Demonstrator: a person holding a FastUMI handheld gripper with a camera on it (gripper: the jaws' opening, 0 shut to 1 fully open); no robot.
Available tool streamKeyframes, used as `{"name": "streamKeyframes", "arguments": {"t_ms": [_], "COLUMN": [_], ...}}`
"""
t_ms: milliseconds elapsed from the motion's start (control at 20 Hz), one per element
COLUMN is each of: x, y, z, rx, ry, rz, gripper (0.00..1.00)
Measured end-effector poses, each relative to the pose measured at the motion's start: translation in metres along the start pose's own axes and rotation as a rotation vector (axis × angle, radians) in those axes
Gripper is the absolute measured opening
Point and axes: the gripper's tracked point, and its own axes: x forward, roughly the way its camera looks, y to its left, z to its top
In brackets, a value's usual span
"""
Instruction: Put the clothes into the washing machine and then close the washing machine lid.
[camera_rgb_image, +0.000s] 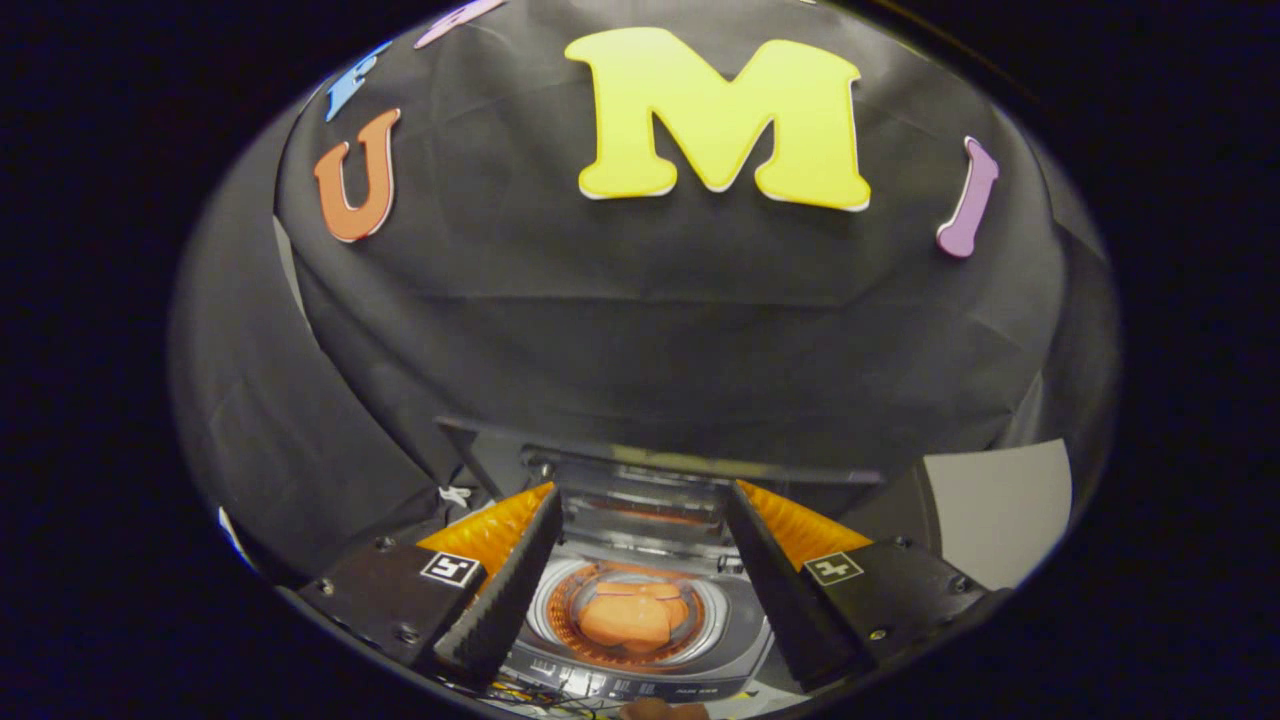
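Observation:
A small top-loading washing machine (735, 640) stands below and ahead of my fingers. Its lid (660, 475) is raised upright at the back. An orange garment (632, 617) lies inside the round drum (560, 600). My gripper (640, 525) hovers above the machine, open, with nothing between its fingers. The drum and the garment show in the gap between the two fingers. The fingers touch neither the lid nor the machine.
Black cloth walls close the booth behind and to the left of the machine. A pale panel (1000, 510) stands to the right. Some cables (540, 697) lie in front of the machine's control strip (600, 683).

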Motion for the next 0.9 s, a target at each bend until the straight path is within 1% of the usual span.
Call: {"name": "streamKeyframes", "arguments": {"t_ms": [150,250,350,550,750,850,900], "x": [0.017,0.032,0.052,0.089,0.109,0.116,0.12], "y": [0.001,-0.002,-0.004,-0.006,-0.009,-0.005,-0.008], "z": [0.019,0.028,0.035,0.029,0.025,0.014,0.021], "rx": [0.0,-0.02,-0.019,0.046,0.12,0.128,0.096], "ry": [-0.011,-0.011,-0.001,0.04,0.071,0.107,0.065], "rz": [-0.006,-0.026,-0.027,-0.021,-0.015,-0.01,-0.018], "gripper": [1.0,1.0,1.0,1.0,1.0,1.0,1.0]}}
